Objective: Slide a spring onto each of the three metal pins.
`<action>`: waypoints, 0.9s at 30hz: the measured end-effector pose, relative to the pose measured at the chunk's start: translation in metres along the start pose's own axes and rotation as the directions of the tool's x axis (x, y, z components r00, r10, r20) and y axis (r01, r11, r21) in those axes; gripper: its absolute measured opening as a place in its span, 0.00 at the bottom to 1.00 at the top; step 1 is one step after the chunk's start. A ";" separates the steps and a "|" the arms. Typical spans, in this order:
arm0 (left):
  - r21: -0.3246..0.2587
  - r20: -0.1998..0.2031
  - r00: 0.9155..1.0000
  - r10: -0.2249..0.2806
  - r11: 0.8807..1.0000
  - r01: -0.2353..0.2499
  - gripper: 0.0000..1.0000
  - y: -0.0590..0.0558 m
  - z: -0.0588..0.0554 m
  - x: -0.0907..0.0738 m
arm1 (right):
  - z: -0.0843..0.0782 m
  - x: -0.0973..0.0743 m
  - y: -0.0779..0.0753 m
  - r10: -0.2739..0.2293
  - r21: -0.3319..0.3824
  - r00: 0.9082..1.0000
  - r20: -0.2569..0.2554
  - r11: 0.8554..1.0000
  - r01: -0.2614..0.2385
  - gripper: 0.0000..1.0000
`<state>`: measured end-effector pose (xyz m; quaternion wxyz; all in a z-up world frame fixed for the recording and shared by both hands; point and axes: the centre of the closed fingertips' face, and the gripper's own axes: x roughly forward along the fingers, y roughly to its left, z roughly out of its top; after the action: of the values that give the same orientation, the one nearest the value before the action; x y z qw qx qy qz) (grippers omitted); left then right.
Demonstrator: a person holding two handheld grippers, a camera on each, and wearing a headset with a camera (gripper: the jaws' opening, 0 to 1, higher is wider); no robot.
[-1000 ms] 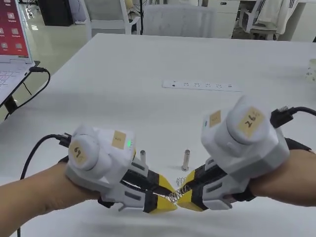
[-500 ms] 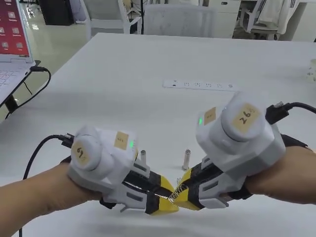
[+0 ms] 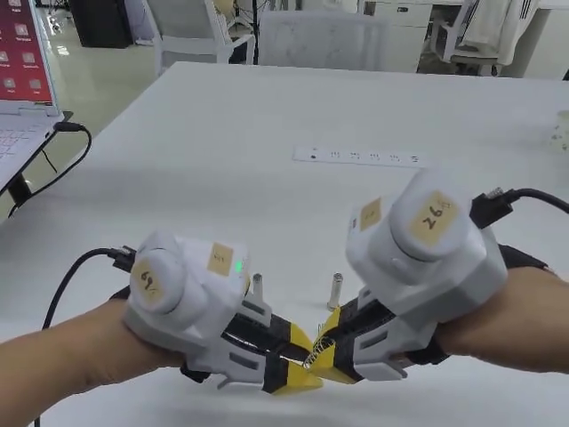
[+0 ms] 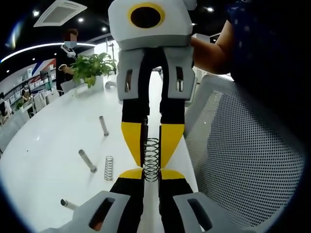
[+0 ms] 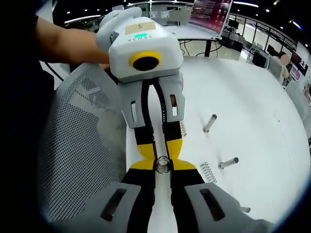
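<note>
The spring (image 3: 317,347) is mostly hidden between the yellow fingers (image 3: 295,341); the laptop (image 3: 20,71) runs off the left edge.

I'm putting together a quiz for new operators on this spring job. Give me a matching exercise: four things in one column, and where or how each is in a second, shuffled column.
Things:
1. held spring
2. loose spring
3. metal pins
4. power strip

States:
A. flat on the table, far beyond the pins
B. bare, no spring on them
C. pinched between the jaws of the left gripper and the right gripper, tip to tip
D. lying on the table next to a pin

Pairs: 1-C, 2-D, 3-B, 4-A
</note>
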<state>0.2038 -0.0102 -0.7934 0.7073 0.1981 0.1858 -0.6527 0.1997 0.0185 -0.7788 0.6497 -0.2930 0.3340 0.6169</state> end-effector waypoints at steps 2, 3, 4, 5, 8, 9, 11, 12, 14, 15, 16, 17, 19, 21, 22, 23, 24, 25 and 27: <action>-0.001 0.001 1.000 0.000 1.000 0.000 0.02 0.000 0.000 0.000 | 0.000 0.000 0.000 0.000 0.000 1.000 -0.002 1.000 0.000 0.08; -0.003 0.002 1.000 -0.001 1.000 0.001 0.02 0.000 0.000 0.000 | 0.000 0.000 0.000 0.000 -0.001 1.000 -0.002 1.000 0.000 0.08; -0.003 0.004 1.000 0.000 1.000 0.000 0.02 0.000 0.000 -0.001 | 0.000 0.000 0.000 -0.001 -0.002 1.000 -0.003 1.000 0.001 0.08; -0.004 0.005 1.000 0.002 1.000 -0.002 0.02 0.000 0.000 -0.001 | 0.000 0.000 0.000 -0.003 -0.003 1.000 -0.003 1.000 0.003 0.08; -0.012 0.009 1.000 0.004 1.000 -0.004 0.03 0.001 0.001 -0.001 | 0.001 -0.001 -0.001 -0.005 -0.004 1.000 -0.007 1.000 0.005 0.08; -0.014 0.010 1.000 0.006 1.000 -0.005 0.03 0.001 0.002 -0.001 | 0.001 -0.001 -0.002 -0.007 -0.005 1.000 -0.006 1.000 0.007 0.08; -0.024 0.012 1.000 0.005 1.000 -0.005 0.05 0.001 0.002 0.000 | 0.001 -0.002 -0.003 -0.009 -0.005 1.000 -0.005 1.000 0.009 0.08; -0.028 0.011 1.000 0.005 1.000 -0.004 0.07 0.001 0.001 0.000 | 0.001 -0.002 -0.003 -0.010 -0.003 1.000 -0.005 1.000 0.010 0.08; -0.032 0.010 1.000 0.006 0.999 -0.006 0.08 0.001 0.001 0.000 | 0.001 -0.003 -0.004 -0.013 -0.002 1.000 -0.004 1.000 0.013 0.08; -0.042 0.012 1.000 0.007 0.999 -0.007 0.09 0.002 0.001 0.000 | 0.001 -0.003 -0.005 -0.014 -0.002 1.000 -0.004 1.000 0.014 0.08; -0.049 0.015 1.000 0.008 0.999 -0.008 0.10 0.002 0.001 -0.001 | 0.001 -0.004 -0.005 -0.015 -0.001 1.000 -0.004 1.000 0.015 0.08; -0.057 0.017 1.000 0.011 0.998 -0.011 0.12 0.003 0.001 -0.001 | 0.000 -0.004 -0.006 -0.017 -0.001 1.000 -0.006 1.000 0.017 0.08; -0.066 0.021 1.000 0.016 0.998 -0.015 0.14 0.004 0.001 -0.002 | -0.002 -0.005 -0.007 -0.021 0.000 1.000 -0.010 1.000 0.021 0.08; -0.077 0.024 1.000 0.020 0.997 -0.018 0.16 0.005 0.001 -0.002 | -0.003 -0.005 -0.008 -0.022 0.004 1.000 -0.011 1.000 0.022 0.08; -0.089 0.026 0.999 0.023 0.996 -0.021 0.17 0.005 0.001 -0.003 | -0.003 -0.006 -0.009 -0.023 0.005 1.000 -0.012 1.000 0.023 0.08; -0.097 0.029 0.999 0.025 0.995 -0.022 0.19 0.006 0.001 -0.003 | -0.004 -0.006 -0.010 -0.025 0.007 1.000 -0.011 1.000 0.025 0.08; -0.101 0.028 0.999 0.028 0.995 -0.025 0.20 0.006 0.001 -0.003 | -0.004 -0.006 -0.011 -0.026 0.010 1.000 -0.012 1.000 0.026 0.08; -0.102 0.027 0.999 0.030 0.994 -0.027 0.21 0.006 0.001 -0.003 | -0.005 -0.007 -0.011 -0.029 0.010 1.000 -0.013 1.000 0.029 0.08; -0.111 0.028 0.999 0.034 0.993 -0.030 0.23 0.007 0.000 -0.004 | -0.006 -0.008 -0.013 -0.032 0.014 0.999 -0.013 0.999 0.032 0.08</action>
<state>0.2110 -0.0064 -0.7911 0.7303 0.1516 0.2079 -0.6328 0.2119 0.0077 -0.7764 0.6593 -0.2977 0.3378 0.6022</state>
